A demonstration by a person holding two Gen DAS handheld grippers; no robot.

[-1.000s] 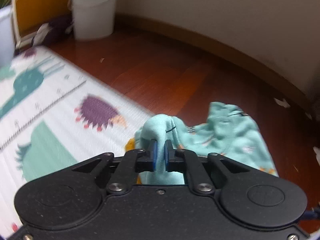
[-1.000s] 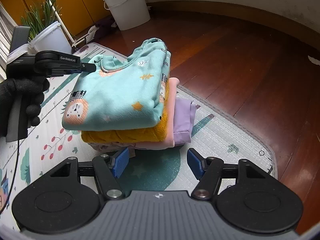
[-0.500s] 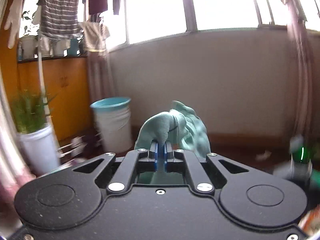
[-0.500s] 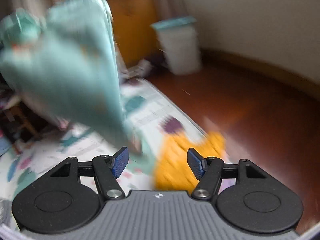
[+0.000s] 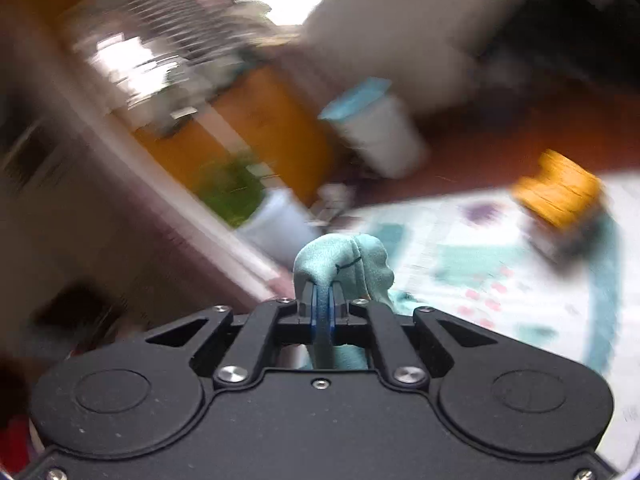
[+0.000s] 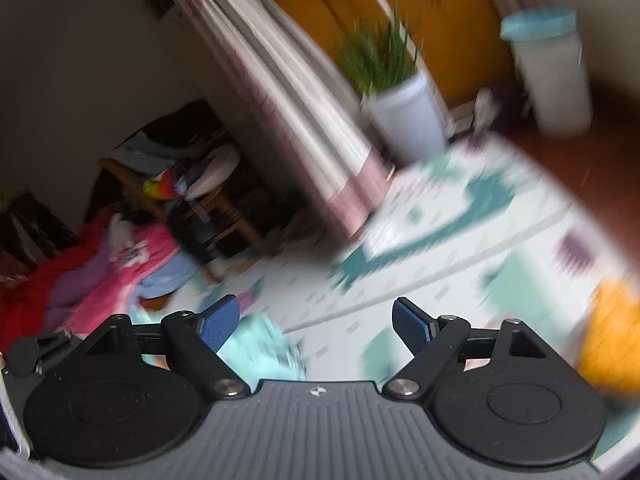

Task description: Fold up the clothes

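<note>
Mint-green sweatshirt [image 5: 344, 264] fabric bunches in a soft rounded lump over your left gripper [image 5: 322, 312], whose blue pads are pinched tight on it. Beyond it and to the right on the patterned play mat [image 5: 472, 264] lies the folded mustard sweater [image 5: 560, 192]. Your right gripper [image 6: 316, 322] has its fingers spread wide, holding nothing, above the mat, with blurred mint cloth [image 6: 260, 348] just beneath.

Patterned play mat [image 6: 460, 248] ahead on red-brown wood floor [image 6: 576, 168]; orange cabinets [image 6: 452, 12], potted plant [image 6: 400, 92], white bucket [image 6: 556, 76] beyond; blurred chair, probably wooden [image 6: 208, 200], front-left.
</note>
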